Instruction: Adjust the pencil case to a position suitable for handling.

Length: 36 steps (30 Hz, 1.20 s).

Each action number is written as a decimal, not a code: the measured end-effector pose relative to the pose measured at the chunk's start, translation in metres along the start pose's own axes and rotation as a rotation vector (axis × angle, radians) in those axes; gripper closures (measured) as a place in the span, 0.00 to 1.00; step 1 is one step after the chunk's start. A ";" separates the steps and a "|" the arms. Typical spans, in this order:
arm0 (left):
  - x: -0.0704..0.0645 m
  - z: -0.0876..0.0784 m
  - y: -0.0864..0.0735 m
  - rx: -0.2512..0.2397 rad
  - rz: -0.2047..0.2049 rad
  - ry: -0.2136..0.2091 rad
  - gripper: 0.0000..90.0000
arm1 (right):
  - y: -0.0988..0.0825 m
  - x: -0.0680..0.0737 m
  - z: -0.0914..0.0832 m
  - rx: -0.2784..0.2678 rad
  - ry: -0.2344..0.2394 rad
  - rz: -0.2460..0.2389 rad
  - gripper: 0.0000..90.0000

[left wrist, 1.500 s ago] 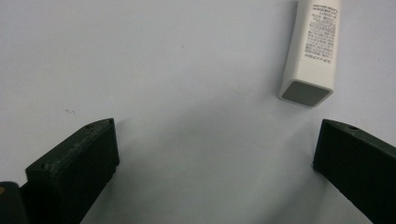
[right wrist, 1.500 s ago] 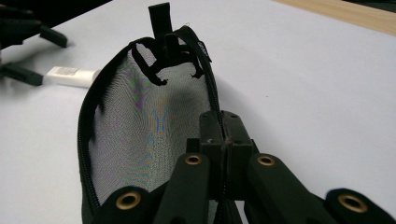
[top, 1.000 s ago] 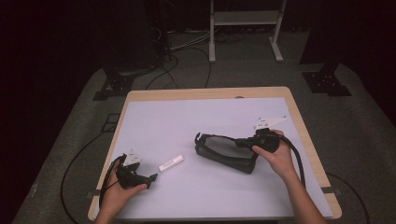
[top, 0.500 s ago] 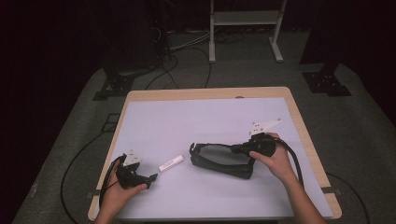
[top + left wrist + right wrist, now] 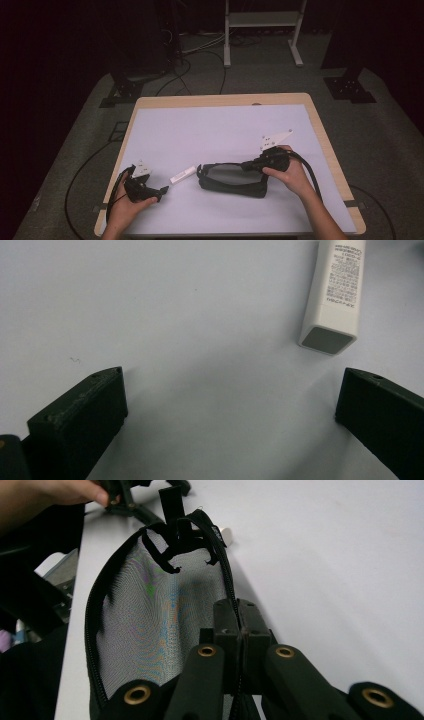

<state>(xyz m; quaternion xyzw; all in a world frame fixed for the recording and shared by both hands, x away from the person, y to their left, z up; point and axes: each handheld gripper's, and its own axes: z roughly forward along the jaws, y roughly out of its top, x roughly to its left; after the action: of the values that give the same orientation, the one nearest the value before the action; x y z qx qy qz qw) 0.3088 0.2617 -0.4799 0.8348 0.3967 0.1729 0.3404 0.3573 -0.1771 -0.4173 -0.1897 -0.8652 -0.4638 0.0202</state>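
A black mesh zip pouch (image 5: pixel 231 179) lies on the white table top, right of centre, its mouth held apart. My right gripper (image 5: pixel 256 163) is shut on the pouch's zipped upper edge; in the right gripper view the jaws pinch that edge of the pouch (image 5: pixel 150 615) at my right gripper (image 5: pixel 241 625). A small white tube (image 5: pixel 182 174) with printed text lies just left of the pouch. My left gripper (image 5: pixel 161 192) rests near the front left corner, open, empty. In the left gripper view the tube (image 5: pixel 336 295) lies ahead and right of my left gripper (image 5: pixel 232 400).
The table (image 5: pixel 220 100) has a wooden rim under a white sheet. Cables trail from both grippers over the edges. On the floor behind stand a white rack (image 5: pixel 262 25) and dark stands (image 5: pixel 350 87) with cables.
My right gripper has dragged the pouch's edge left and toward the front, so the pouch now lies closer to the tube. The left gripper has stayed in place.
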 end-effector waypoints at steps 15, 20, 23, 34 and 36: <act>0.000 0.000 0.000 0.001 0.000 0.000 0.00 | 0.003 0.007 0.013 0.045 0.100 -0.042 0.97; 0.000 0.000 0.000 0.000 0.000 0.000 0.00 | 0.003 0.008 0.017 0.056 0.126 -0.046 0.97; 0.000 0.000 0.000 0.000 -0.001 0.000 0.00 | 0.003 0.008 0.019 0.063 0.129 -0.046 0.97; 0.000 0.000 0.000 0.001 0.000 0.000 0.00 | 0.002 0.006 0.025 0.072 0.130 -0.043 0.97; 0.000 0.000 0.000 0.001 0.000 0.000 0.00 | 0.001 0.006 0.025 0.071 0.124 -0.040 0.97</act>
<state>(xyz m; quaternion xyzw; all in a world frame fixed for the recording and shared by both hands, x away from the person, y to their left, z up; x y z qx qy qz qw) 0.3088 0.2616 -0.4799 0.8348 0.3970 0.1729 0.3401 0.3561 -0.1544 -0.4295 -0.1425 -0.8818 -0.4439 0.0711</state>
